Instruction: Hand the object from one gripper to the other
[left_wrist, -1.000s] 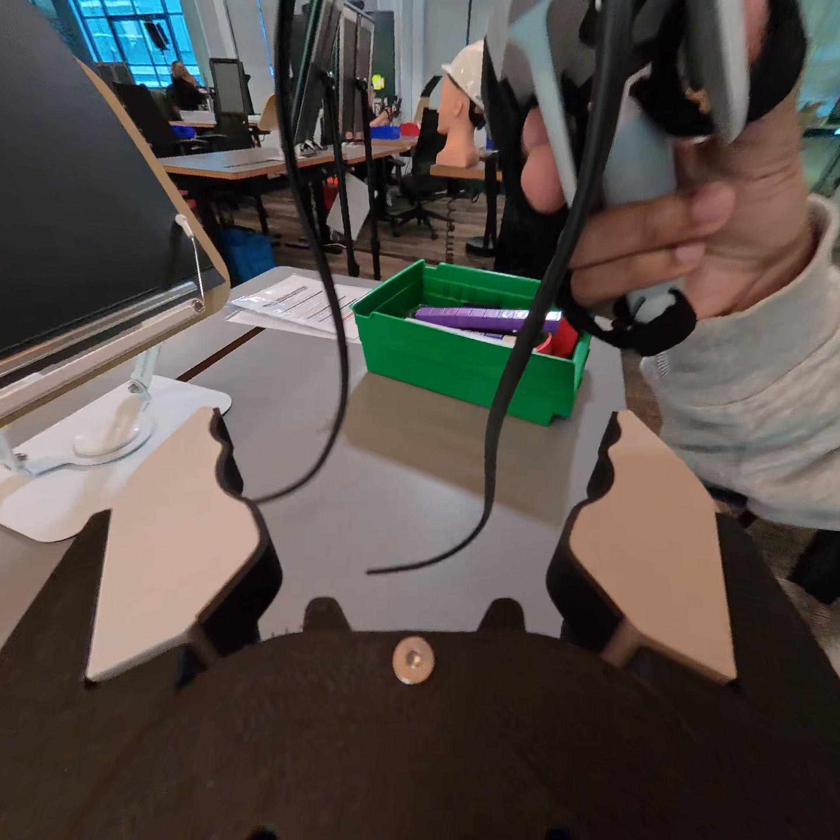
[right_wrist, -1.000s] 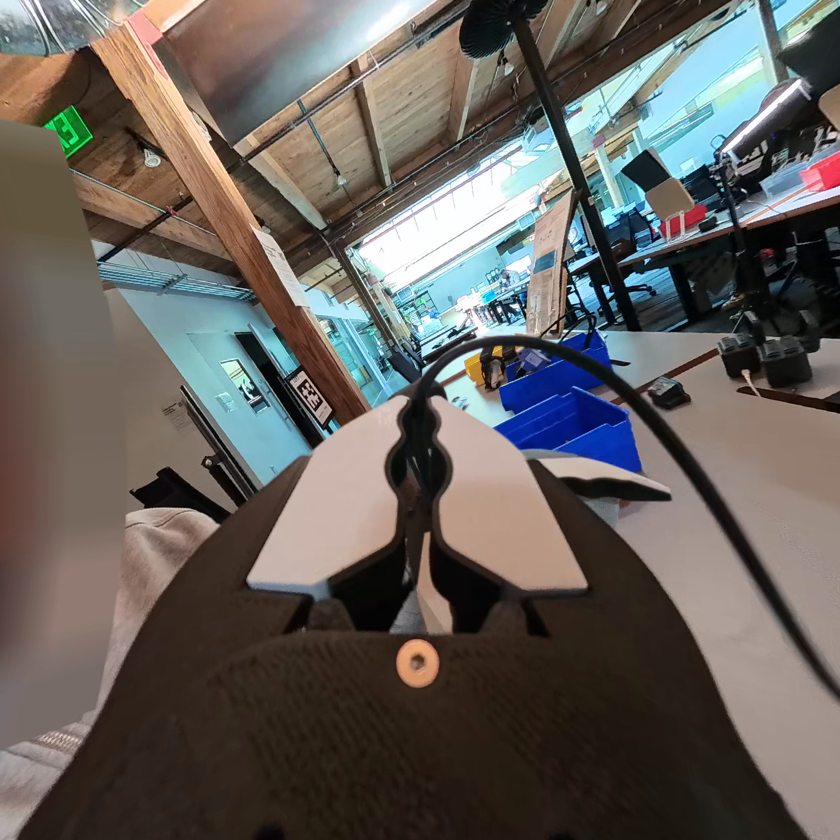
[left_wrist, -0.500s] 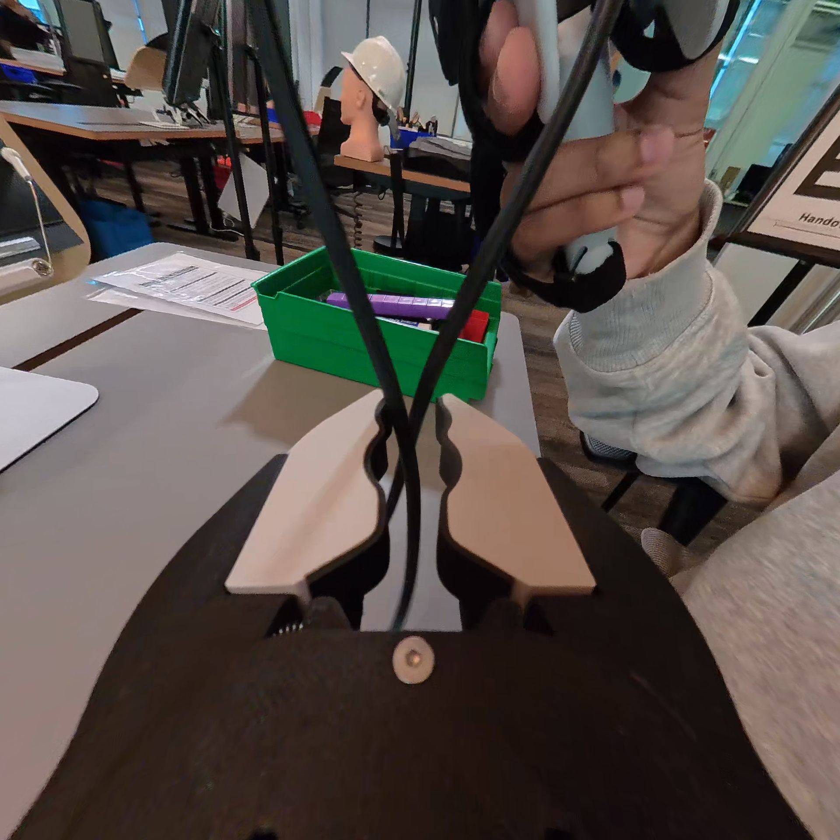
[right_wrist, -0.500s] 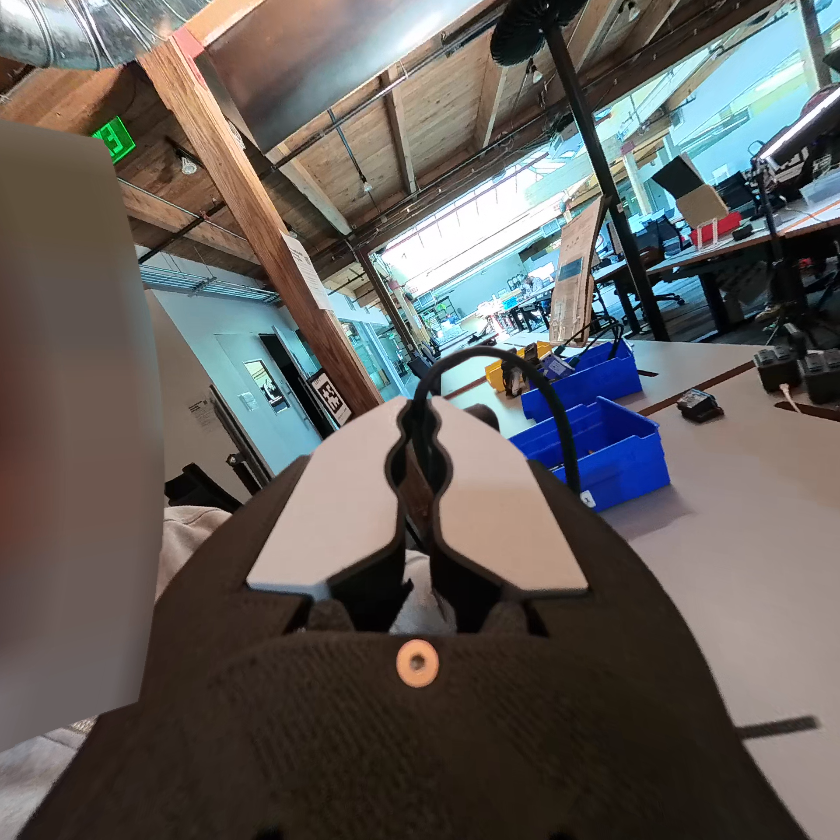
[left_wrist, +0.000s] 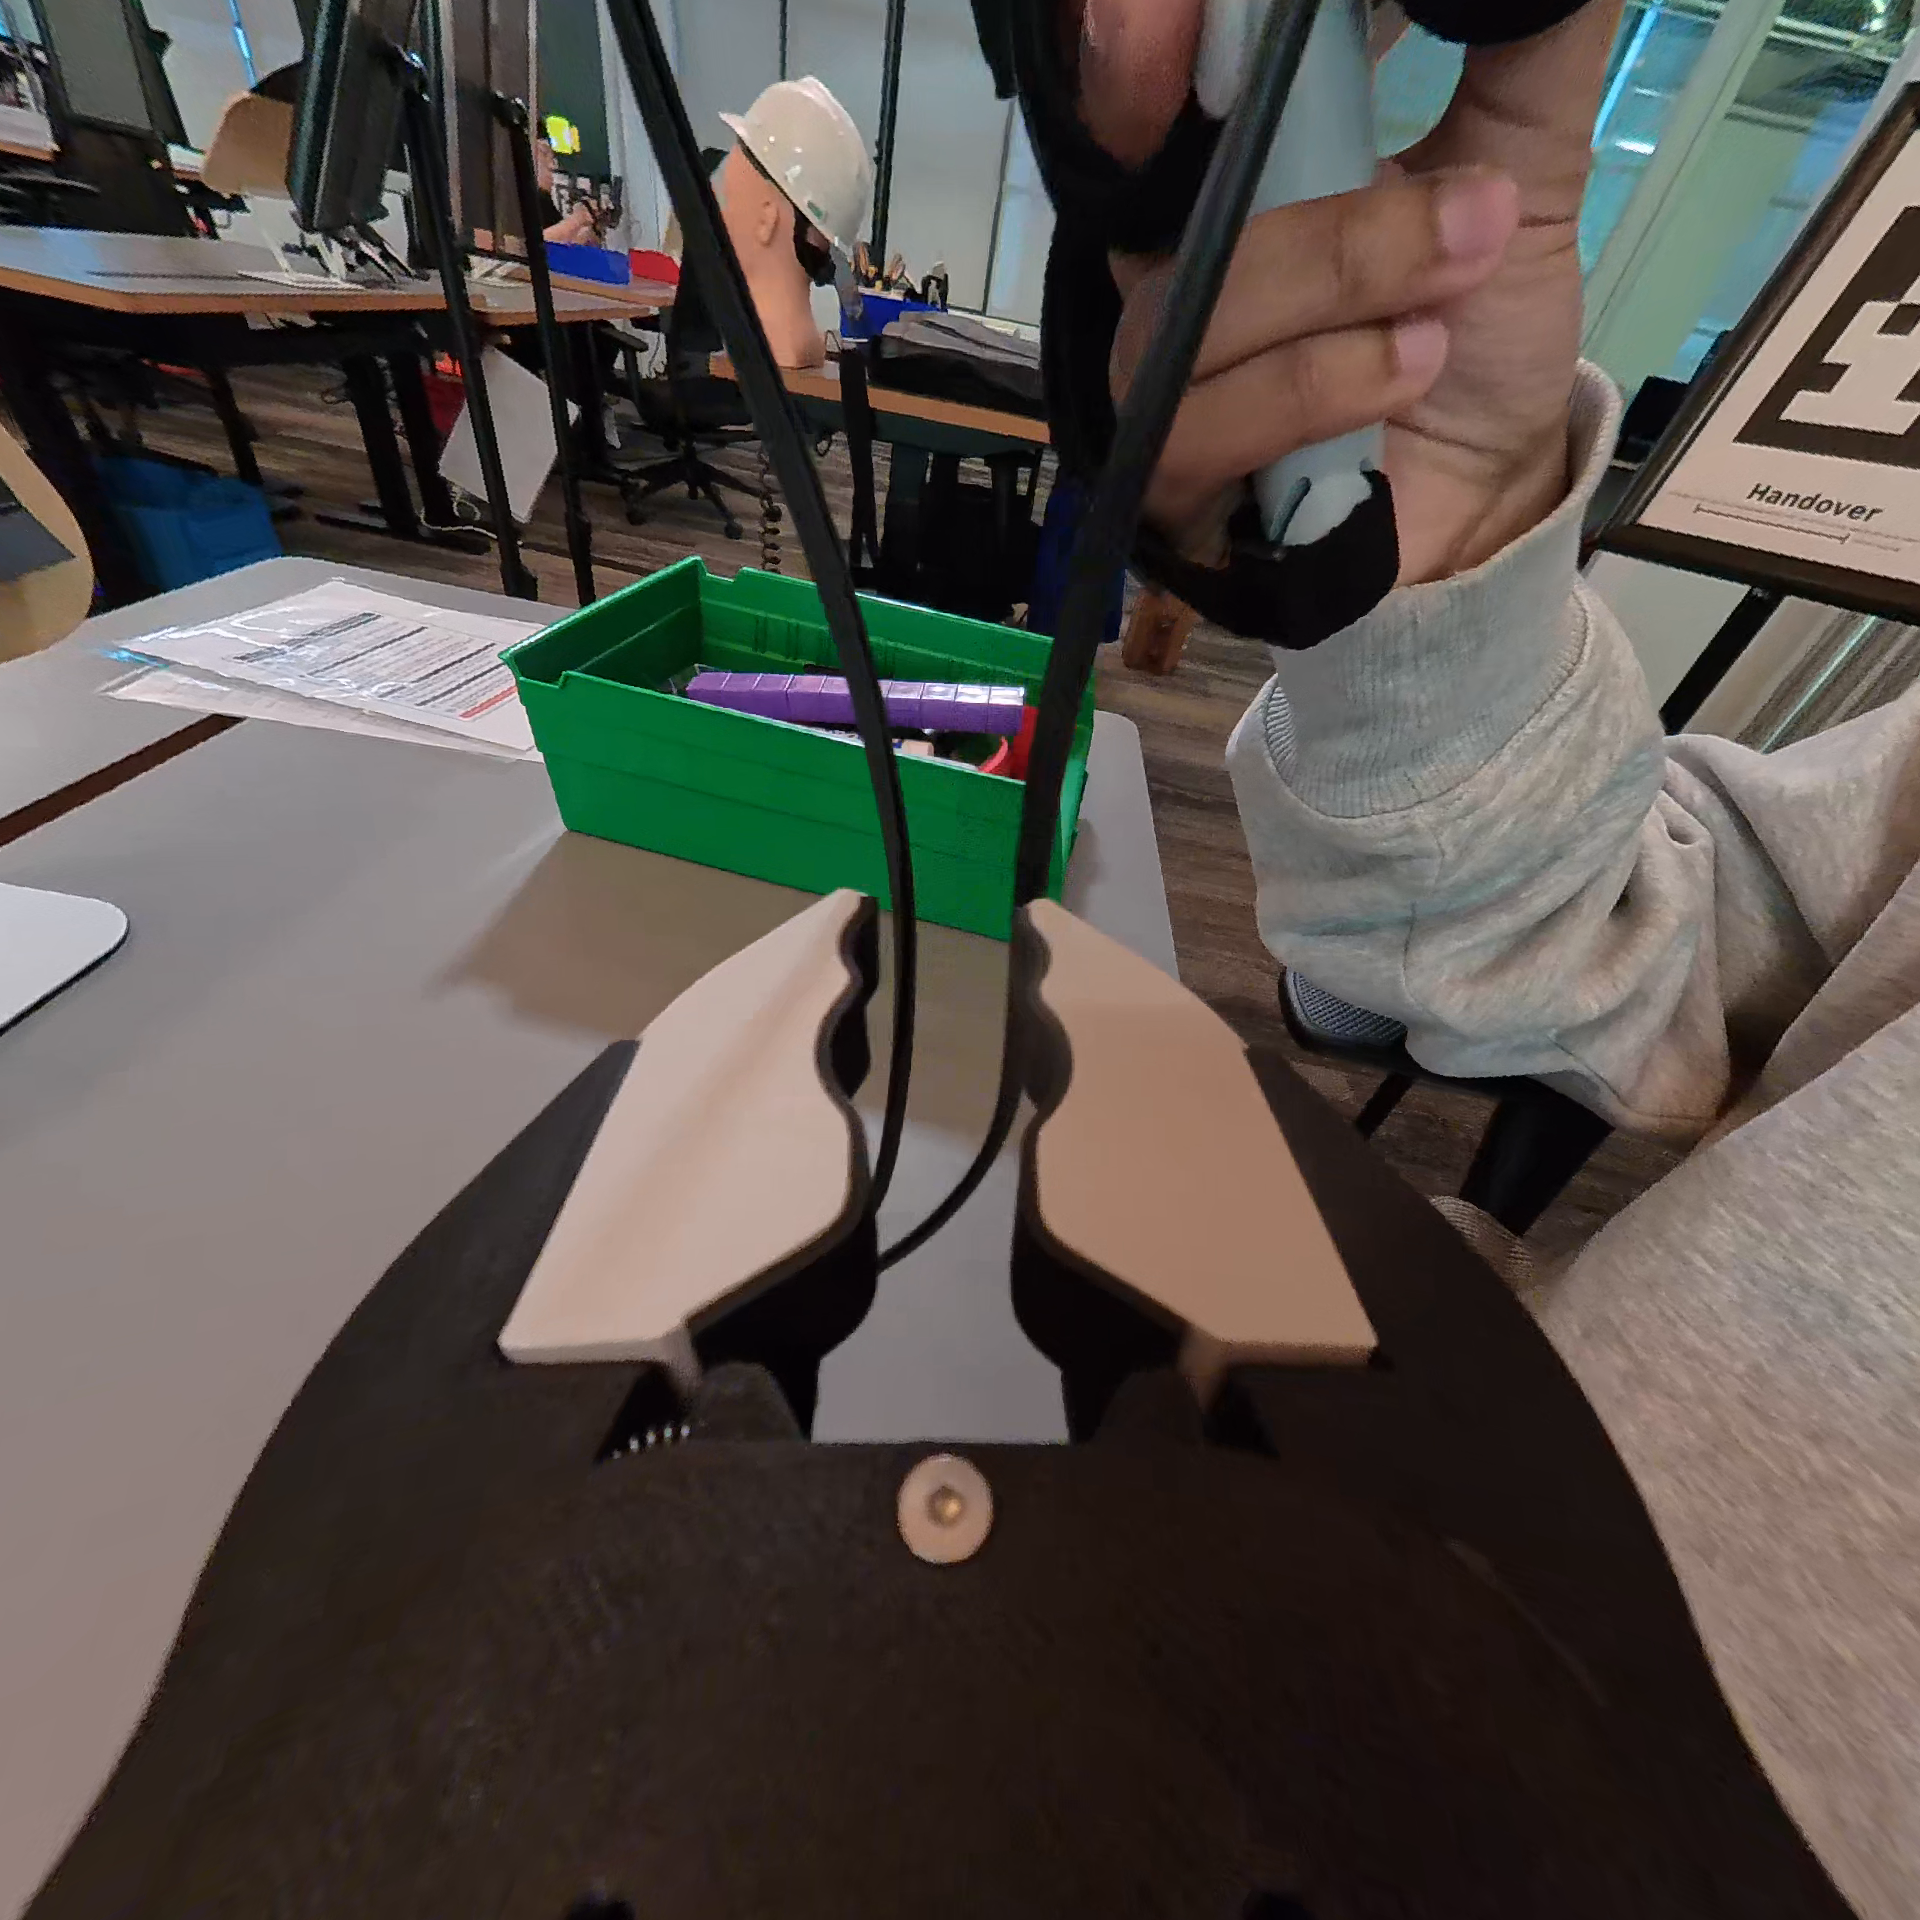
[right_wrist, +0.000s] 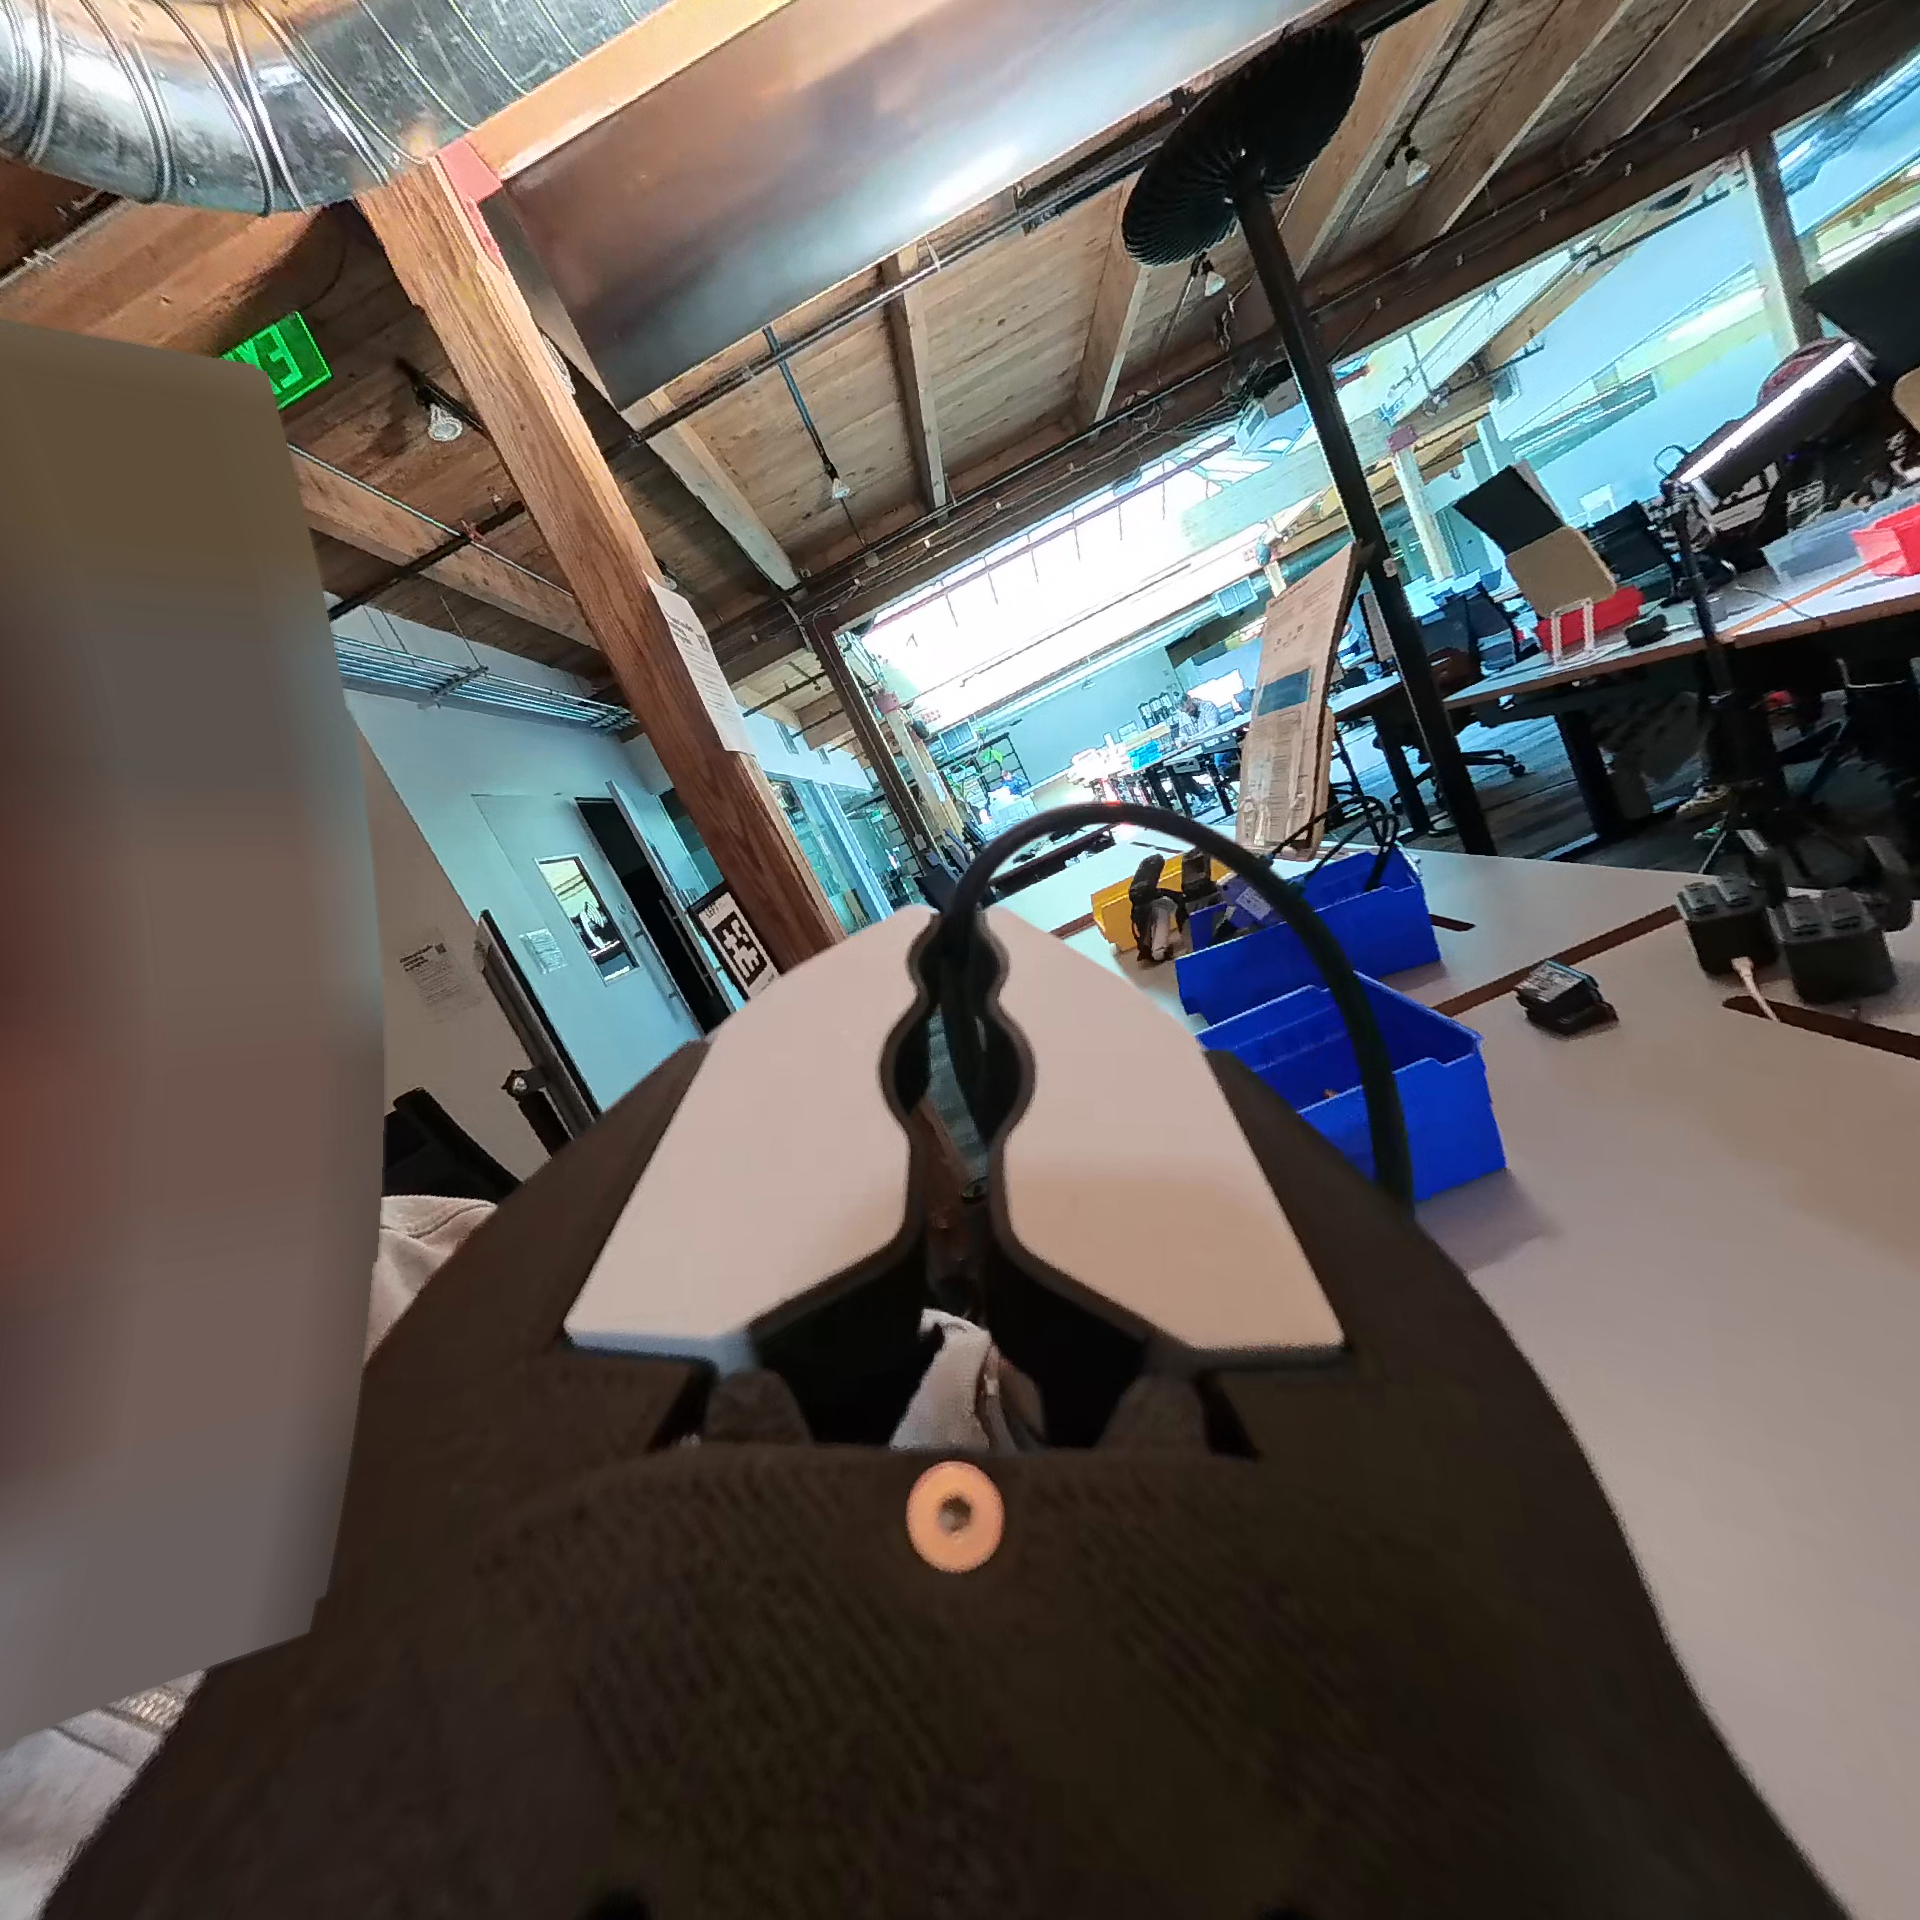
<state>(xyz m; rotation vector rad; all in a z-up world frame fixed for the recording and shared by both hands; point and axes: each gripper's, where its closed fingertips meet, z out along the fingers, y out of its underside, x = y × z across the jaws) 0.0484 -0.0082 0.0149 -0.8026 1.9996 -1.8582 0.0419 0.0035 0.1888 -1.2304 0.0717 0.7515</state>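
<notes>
A thin black cable (left_wrist: 894, 831) hangs in a loop from above. In the left wrist view its two strands run down between the fingers of my left gripper (left_wrist: 948, 914). That gripper stands over the grey table (left_wrist: 260, 1039), its jaws narrowed to a small gap and not pinching the cable. A hand in a grey sleeve (left_wrist: 1351, 312) holds the right gripper's handle above it. In the right wrist view my right gripper (right_wrist: 961, 925) points upward and is shut on the cable (right_wrist: 1382, 1122), which arches over its tips and drops to the right.
A green bin (left_wrist: 769, 810) with a purple block (left_wrist: 862, 698) stands just beyond the left gripper, with papers (left_wrist: 343, 665) to its left. A sign board (left_wrist: 1849, 364) stands at right. Blue bins (right_wrist: 1403, 1101) and small black units (right_wrist: 1787, 945) sit on the table in the right wrist view. Spacing between my two grippers at the tips: around 15 centimetres.
My left gripper went from wide open to a narrow gap around the hanging cable strands and swung to the right. My right gripper stayed shut on the cable and tilted slightly.
</notes>
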